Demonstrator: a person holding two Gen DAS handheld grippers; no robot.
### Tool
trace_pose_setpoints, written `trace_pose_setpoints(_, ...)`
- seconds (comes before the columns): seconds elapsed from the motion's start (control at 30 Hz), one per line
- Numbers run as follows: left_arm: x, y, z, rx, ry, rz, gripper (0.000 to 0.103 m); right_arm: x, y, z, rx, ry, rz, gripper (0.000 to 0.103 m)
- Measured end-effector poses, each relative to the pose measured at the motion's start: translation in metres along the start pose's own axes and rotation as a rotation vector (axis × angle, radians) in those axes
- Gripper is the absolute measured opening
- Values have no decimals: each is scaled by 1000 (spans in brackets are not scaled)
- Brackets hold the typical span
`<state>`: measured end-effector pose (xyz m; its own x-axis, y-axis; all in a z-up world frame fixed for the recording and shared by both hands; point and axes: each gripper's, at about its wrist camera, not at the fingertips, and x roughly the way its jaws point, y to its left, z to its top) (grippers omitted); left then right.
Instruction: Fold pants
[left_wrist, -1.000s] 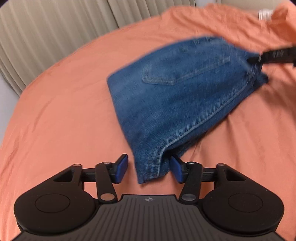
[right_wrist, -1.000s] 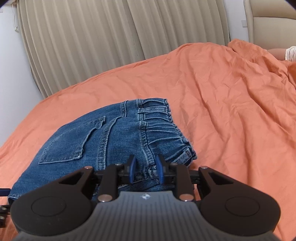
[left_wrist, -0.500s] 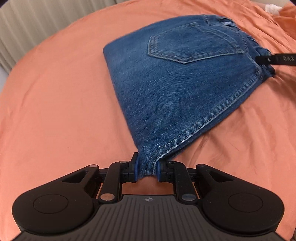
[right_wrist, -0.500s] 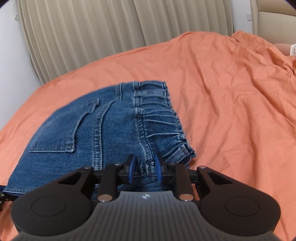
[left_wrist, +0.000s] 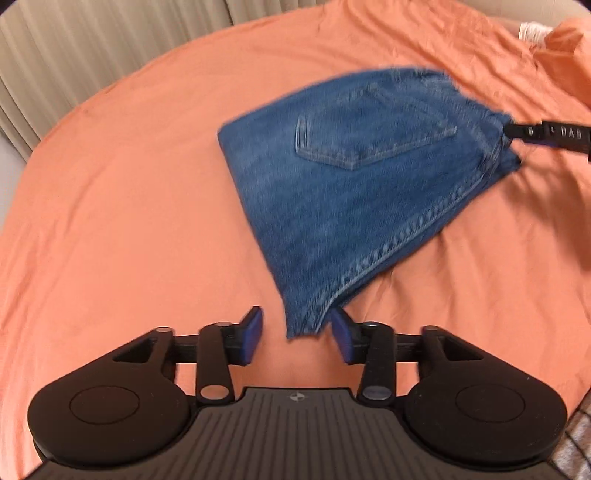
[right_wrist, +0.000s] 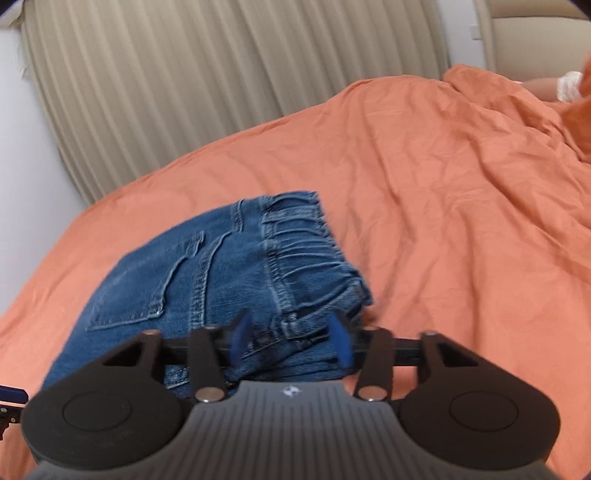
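left wrist view: an orange bedsheet (left_wrist: 129, 206) covers a wide bed, lightly creased, with beige pleated curtains (left_wrist: 74, 55) behind it at the top left and a bit of white fabric (left_wrist: 532, 31) at the top right corner. a patch of checked cloth (left_wrist: 576, 439) shows at the lower right edge. the folded jeans (left_wrist: 354, 192) lie flat on the sheet, back pocket up, narrowing to a corner that points at the camera. the left gripper (left_wrist: 296, 336) sits low over the sheet, level, its blue pads spread wide; the jeans' near corner lies between them, free on the left side and close to or touching the right pad. half a second ago these pads were pinched on that corner; now they have let it go. at the far right the right gripper (left_wrist: 546, 134) reaches in to the waistband end.

right wrist view: the same orange bedsheet (right_wrist: 443, 184) rises in rumpled folds to the right, with the curtains (right_wrist: 221, 74) and a white wall (right_wrist: 22, 184) behind, and a beige headboard (right_wrist: 535, 29) at the top right. the jeans (right_wrist: 207, 280) lie just ahead, gathered waistband nearest. the right gripper (right_wrist: 291, 338) hovers over the waistband corner with its pads parted, the denim between them, gripped by neither. earlier they were pressed together on that corner. the picture is blurred with motion. the left gripper's blue tip (right_wrist: 13, 397) peeks in at the lower left edge.
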<state>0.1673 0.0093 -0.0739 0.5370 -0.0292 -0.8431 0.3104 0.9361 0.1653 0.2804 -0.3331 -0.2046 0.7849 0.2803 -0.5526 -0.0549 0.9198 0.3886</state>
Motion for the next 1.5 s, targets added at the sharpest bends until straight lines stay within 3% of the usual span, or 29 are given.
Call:
trace_pose_setpoints(0.1,-7,7,10,-26,-35,-22,62,-10,-12,2,83,-14,8,61)
trace_pose_setpoints(0.17,-8,13,18,-64,-65,-46,74,-11,-23,2,176,-8,41,64)
trace_pose_setpoints(0.23,-2,25,25,-127,-94,-80,74,-8,-33,1,260,10,71,69)
trace_pose_setpoints(0.43,38,67,38,-403,-124,-230,75,12,-49,-5,383,60,117,70)
trace_pose_setpoints(0.6,82,92,35,-606,-121,-299,76,30,-62,-5,452,68,119,72)
trace_pose_setpoints(0.77,127,109,32,-725,-85,-435,80,56,-69,-4,469,114,163,74)
trace_pose_setpoints(0.9,154,124,37,-793,-78,-559,79,72,-76,-3,488,130,211,69)
trace_pose_setpoints(1.0,169,130,44,-808,-65,-614,61,80,-83,-3,516,133,248,61)
trace_pose_setpoints(1.07,174,132,46,-826,-50,-647,38,82,-85,-2,518,127,255,51)
trace_pose_setpoints(1.1,175,132,47,-828,-47,-657,34,82,-85,-2,525,123,259,39)
trace_pose_setpoints(1.23,158,129,51,-780,-78,-610,8,70,-87,-1,553,93,289,25)
trace_pose_setpoints(1.5,94,144,86,-617,-106,-510,6,29,-44,30,437,34,313,21)
